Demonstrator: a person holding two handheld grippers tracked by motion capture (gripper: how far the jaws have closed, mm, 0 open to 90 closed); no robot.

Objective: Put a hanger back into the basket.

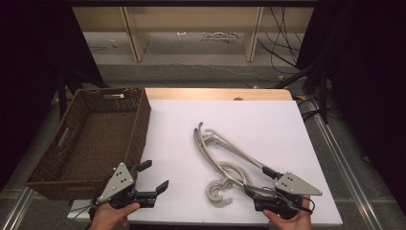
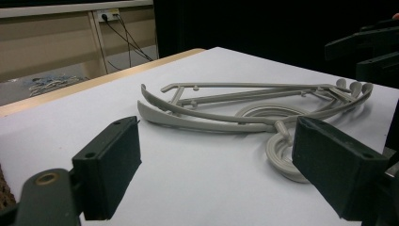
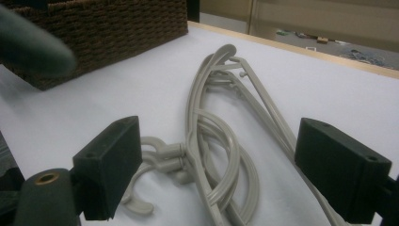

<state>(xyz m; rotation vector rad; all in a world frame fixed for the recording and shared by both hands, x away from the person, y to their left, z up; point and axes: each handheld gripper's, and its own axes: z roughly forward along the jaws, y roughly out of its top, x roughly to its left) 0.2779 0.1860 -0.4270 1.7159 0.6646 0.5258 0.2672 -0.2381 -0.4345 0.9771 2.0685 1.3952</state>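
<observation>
High view: grey plastic clothes hangers (image 1: 225, 158) on the white table (image 1: 268, 124).
Left gripper (image 1: 154, 178) spread, empty; right gripper (image 1: 256, 182) spread, hangers just ahead of it.

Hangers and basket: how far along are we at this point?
Nothing looks done so far: the grey hangers lie stacked on the white table, and the wicker basket looks empty. In hand: the right gripper sits open at the hangers' near end, and the left gripper is open beside the basket, holding nothing. Left, probably: grasping the hangers and moving them into the basket.
</observation>
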